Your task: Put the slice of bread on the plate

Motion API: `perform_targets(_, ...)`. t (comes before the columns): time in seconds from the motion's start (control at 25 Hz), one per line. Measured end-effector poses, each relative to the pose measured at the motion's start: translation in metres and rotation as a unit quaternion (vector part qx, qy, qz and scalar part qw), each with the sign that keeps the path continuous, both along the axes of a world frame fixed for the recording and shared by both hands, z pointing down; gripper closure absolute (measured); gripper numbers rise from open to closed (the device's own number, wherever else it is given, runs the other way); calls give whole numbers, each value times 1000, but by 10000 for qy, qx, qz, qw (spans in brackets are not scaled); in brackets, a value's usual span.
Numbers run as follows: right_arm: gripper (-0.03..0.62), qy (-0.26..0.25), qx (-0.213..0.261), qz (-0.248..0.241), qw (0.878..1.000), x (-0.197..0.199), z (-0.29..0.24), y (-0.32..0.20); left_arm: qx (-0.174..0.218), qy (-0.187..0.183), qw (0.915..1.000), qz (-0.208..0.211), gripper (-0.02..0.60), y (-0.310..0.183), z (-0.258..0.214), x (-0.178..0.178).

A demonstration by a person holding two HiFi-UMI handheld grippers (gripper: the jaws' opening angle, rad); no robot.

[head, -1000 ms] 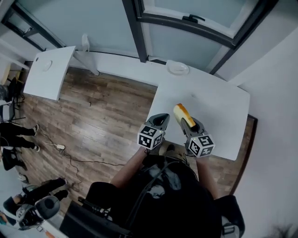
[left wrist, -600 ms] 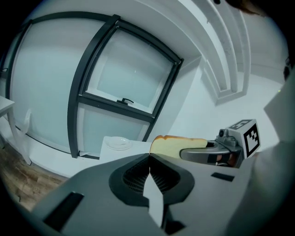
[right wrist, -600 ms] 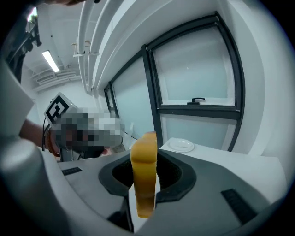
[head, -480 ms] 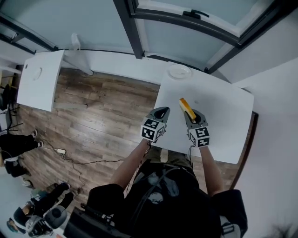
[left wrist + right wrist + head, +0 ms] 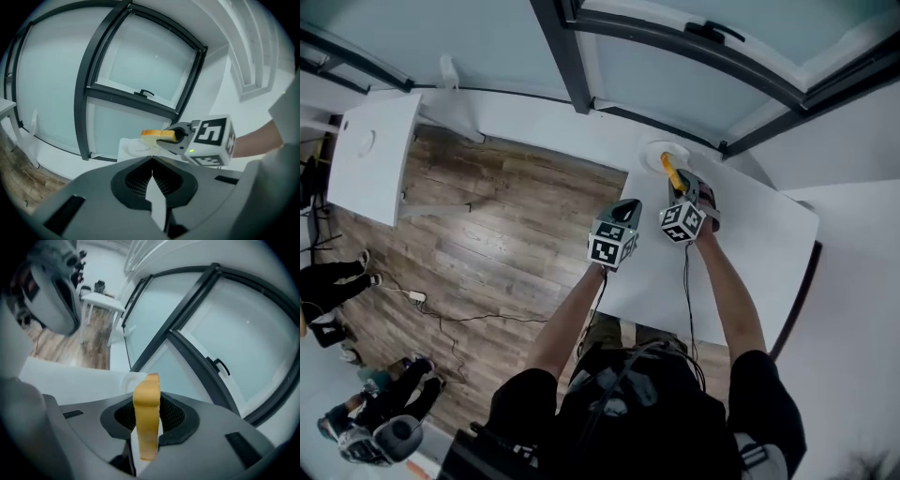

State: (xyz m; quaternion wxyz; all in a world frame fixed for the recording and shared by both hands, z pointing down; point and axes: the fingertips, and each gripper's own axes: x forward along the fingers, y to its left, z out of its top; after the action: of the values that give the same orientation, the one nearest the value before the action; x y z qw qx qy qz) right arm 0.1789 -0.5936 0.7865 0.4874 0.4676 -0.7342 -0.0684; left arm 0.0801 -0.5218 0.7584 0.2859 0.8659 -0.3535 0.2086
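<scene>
Right gripper fingers clamped on the bread slice, held just above the white plate at the desk's far corner; left gripper fingers closed, empty.

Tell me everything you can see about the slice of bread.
The slice of bread is pale yellow with a golden-brown crust, soft-looking and whole. The right tongs are shut across its two flat faces, so their camera sees it edge-on, its rounded end poking out beyond them. It hangs over the small white round plate at the far edge of the white table, not yet lying on it. Nothing else touches it.
</scene>
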Motion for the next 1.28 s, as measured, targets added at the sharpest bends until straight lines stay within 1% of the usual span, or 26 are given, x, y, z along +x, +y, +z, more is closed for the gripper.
perform_targets(0.08, 497, 670, 38, -262, 9974, 0, 17, -26, -41, 24, 10000, -43, 575, -5, 3, 2)
perform_targets(0.24, 497, 1511, 38, -604, 9867, -2, 39, -54, -156, 46, 9999, -12, 575, 6, 5, 0)
perform_targets(0.32, 497, 1778, -74, -828, 9805, -6, 50, -54, -269, 55, 9996, -26, 575, 15, 9, -5)
perform_targets(0.36, 497, 1749, -247, -955, 9796, -10, 56, -51, -318, 53, 9995, -35, 575, 18, 12, -7)
perform_targets(0.4, 491, 1603, -503, -1056, 9801, -15, 62, -46, -358, 42, 9993, -45, 575, 21, 14, -8)
perform_targets(0.44, 459, 1393, -813, -1114, 9806, -19, 67, -40, -395, 33, 9992, -56, 575, 23, 17, -10)
perform_targets(0.52, 357, 984, -1415, -1123, 9786, -27, 72, -28, -457, 48, 9989, -74, 575, 27, 19, -12)
perform_targets(0.56, 317, 825, -1620, -1106, 9771, -30, 71, -23, -475, 65, 9988, -77, 575, 28, 20, -11)
perform_targets(0.6, 303, 708, -1749, -1091, 9760, -31, 71, -19, -484, 81, 9988, -71, 575, 29, 19, -10)
perform_targets(0.68, 301, 526, -1878, -1056, 9751, -28, 70, -10, -494, 108, 9987, -33, 575, 31, 18, -7)
perform_targets(0.76, 301, 238, -1934, -924, 9765, -24, 64, 0, -498, 116, 9987, 26, 575, 31, 16, -3)
perform_targets(0.88, 301, -325, -1833, -545, 9810, -16, 44, 20, -491, 110, 9987, 111, 575, 34, 13, 1)
perform_targets(0.96, 303, -859, -1736, -222, 9808, -12, 25, 37, -471, 152, 9987, 132, 575, 37, 7, 2)
perform_targets(1.0, 324, -1171, -1628, -33, 9797, -9, 12, 46, -451, 183, 9987, 135, 575, 39, 3, 2)
perform_targets(1.04, 379, -1480, -1461, 163, 9780, -6, -2, 54, -420, 222, 9988, 141, 575, 40, -3, 3)
perform_targets(1.12, 456, -2067, -1053, 561, 9711, 2, -34, 70, -307, 329, 9989, 157, 575, 45, -18, 5)
perform_targets(1.16, 491, -2336, -867, 764, 9654, 7, -50, 78, -230, 386, 9989, 161, 575, 47, -27, 5)
perform_targets(1.28, 549, -2988, -416, 1295, 9446, 23, -95, 109, 30, 538, 9985, 125, 575, 56, -58, 6)
